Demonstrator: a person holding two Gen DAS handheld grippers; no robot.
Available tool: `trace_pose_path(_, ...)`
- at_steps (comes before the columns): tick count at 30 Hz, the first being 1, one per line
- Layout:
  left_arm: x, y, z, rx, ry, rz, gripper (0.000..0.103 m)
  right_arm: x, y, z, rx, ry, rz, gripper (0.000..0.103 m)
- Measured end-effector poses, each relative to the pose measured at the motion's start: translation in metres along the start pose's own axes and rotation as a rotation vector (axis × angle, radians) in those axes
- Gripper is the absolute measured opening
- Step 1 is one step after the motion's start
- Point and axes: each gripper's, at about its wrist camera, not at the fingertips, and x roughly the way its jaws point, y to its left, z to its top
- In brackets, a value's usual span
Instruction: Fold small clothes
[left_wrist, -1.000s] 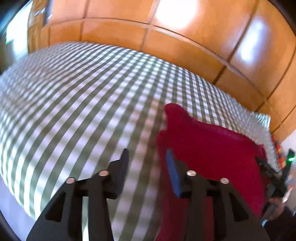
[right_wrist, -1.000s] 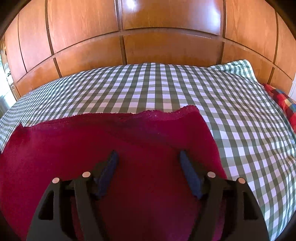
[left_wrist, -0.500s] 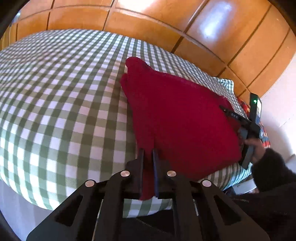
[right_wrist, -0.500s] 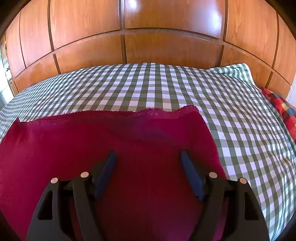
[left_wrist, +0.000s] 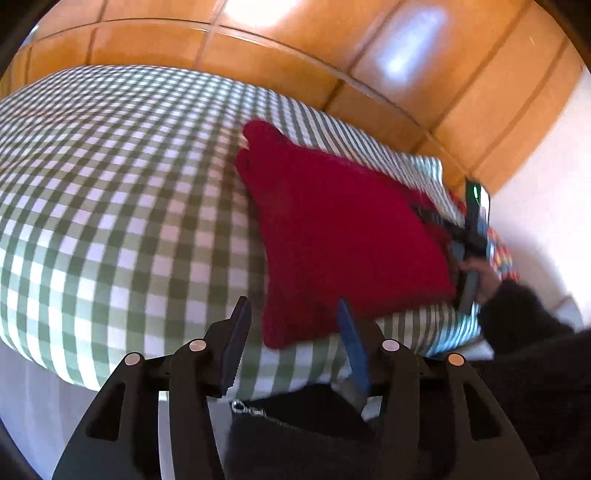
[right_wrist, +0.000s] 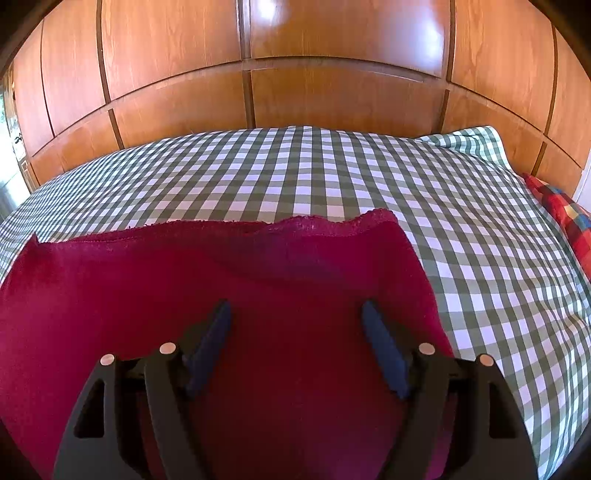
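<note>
A dark red cloth (left_wrist: 343, 236) lies flat on the green-and-white checked bed (left_wrist: 110, 184). My left gripper (left_wrist: 292, 306) hovers at the cloth's near corner by the bed's front edge. Its jaws are opening, the corner shows between them, and the pads do not press on it. In the right wrist view the red cloth (right_wrist: 184, 277) fills the foreground. My right gripper (right_wrist: 296, 306) stands open just above it, nothing pinched. The left wrist view also shows the right gripper (left_wrist: 472, 229) at the cloth's right edge, held by a hand (left_wrist: 484, 277).
Wooden wall panels (right_wrist: 332, 92) rise behind the bed (right_wrist: 295, 177). A checked pillow (right_wrist: 469, 142) and a red plaid pillow (right_wrist: 565, 221) lie at the right end. A person's dark zipped garment (left_wrist: 295, 435) sits close under the left gripper at the bed's edge.
Half a second ago the left gripper was shut on the cloth's near corner; now its jaws stand apart and the corner lies on the bed. The right gripper has not moved.
</note>
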Motion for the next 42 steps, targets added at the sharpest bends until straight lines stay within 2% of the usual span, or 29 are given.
trace_pose_path(1, 0.005, -0.004, -0.004, 0.036, 0.019, 0.011, 0.047, 0.0, 0.0, 0.0, -0.001, 0.0, -0.001, 0.075)
trace_pose_path(2, 0.011, -0.008, -0.008, 0.069, 0.038, 0.016, 0.042, 0.0, 0.0, 0.0, -0.001, -0.001, -0.002, 0.075)
trace_pose_path(3, 0.017, -0.012, -0.011, 0.092, 0.059, 0.018, 0.031, 0.0, 0.0, 0.0, -0.001, -0.001, -0.001, 0.075)
trace_pose_path(4, 0.023, -0.015, -0.016, 0.139, 0.086, 0.067, 0.008, 0.0, 0.0, 0.0, 0.0, -0.001, 0.0, 0.075)
trace_pose_path(5, 0.024, -0.013, -0.017, 0.167, 0.087, 0.099, 0.008, 0.0, 0.001, 0.0, 0.0, -0.001, -0.001, 0.075)
trace_pose_path(7, 0.013, -0.002, -0.013, 0.137, 0.056, 0.082, 0.007, 0.0, 0.001, 0.0, 0.001, -0.001, 0.0, 0.075)
trace_pose_path(9, 0.007, 0.01, -0.01, 0.119, 0.042, 0.107, 0.007, 0.0, 0.001, -0.001, 0.001, -0.001, -0.002, 0.075)
trace_pose_path(10, 0.011, 0.012, -0.011, 0.126, 0.053, 0.162, 0.0, 0.0, 0.001, 0.0, 0.001, 0.0, -0.002, 0.075)
trace_pose_path(11, 0.017, 0.017, -0.014, 0.131, 0.078, 0.207, 0.0, -0.001, 0.001, -0.001, 0.002, -0.001, -0.002, 0.075)
trace_pose_path(12, 0.022, 0.022, -0.016, 0.121, 0.105, 0.216, 0.0, -0.001, 0.001, 0.0, 0.002, 0.0, -0.003, 0.075)
trace_pose_path(13, 0.024, 0.026, -0.018, 0.095, 0.12, 0.198, 0.0, 0.0, 0.001, 0.0, 0.002, 0.003, -0.004, 0.075)
trace_pose_path(15, 0.016, 0.023, -0.015, 0.083, 0.087, 0.175, 0.0, -0.001, 0.0, 0.001, 0.002, 0.012, -0.004, 0.076)
trace_pose_path(18, -0.006, 0.012, 0.004, 0.053, -0.016, 0.085, 0.0, -0.008, -0.003, 0.004, 0.028, 0.044, 0.015, 0.079)
trace_pose_path(22, -0.013, -0.01, 0.024, 0.076, -0.092, 0.031, 0.0, -0.044, -0.022, 0.004, 0.075, 0.029, 0.106, 0.082)
trace_pose_path(25, 0.006, -0.021, 0.03, 0.099, -0.076, 0.026, 0.0, -0.078, -0.053, -0.008, 0.096, 0.026, 0.136, 0.082)
trace_pose_path(28, 0.031, -0.026, 0.034, 0.107, -0.028, 0.055, 0.0, -0.104, -0.087, -0.029, 0.106, 0.066, 0.162, 0.08)
trace_pose_path(32, 0.049, -0.026, 0.03, 0.091, 0.003, 0.072, 0.0, -0.124, -0.112, -0.065, 0.096, 0.159, 0.196, 0.068)
trace_pose_path(35, 0.055, -0.021, 0.031, 0.081, 0.008, 0.066, 0.0, -0.117, -0.108, -0.089, 0.085, 0.235, 0.229, 0.056)
trace_pose_path(36, 0.057, -0.02, 0.031, 0.074, 0.009, 0.065, 0.0, -0.11, -0.102, -0.099, 0.076, 0.273, 0.23, 0.025)
trace_pose_path(37, 0.058, -0.018, 0.032, 0.065, 0.01, 0.064, 0.0, -0.108, -0.097, -0.104, 0.058, 0.286, 0.219, 0.008)
trace_pose_path(40, 0.054, -0.018, 0.032, 0.066, 0.005, 0.076, 0.0, -0.124, -0.098, -0.1, 0.034, 0.238, 0.21, 0.006)
trace_pose_path(42, 0.052, -0.014, 0.032, 0.052, 0.006, 0.073, 0.0, -0.126, -0.107, -0.099, 0.026, 0.239, 0.19, 0.005)
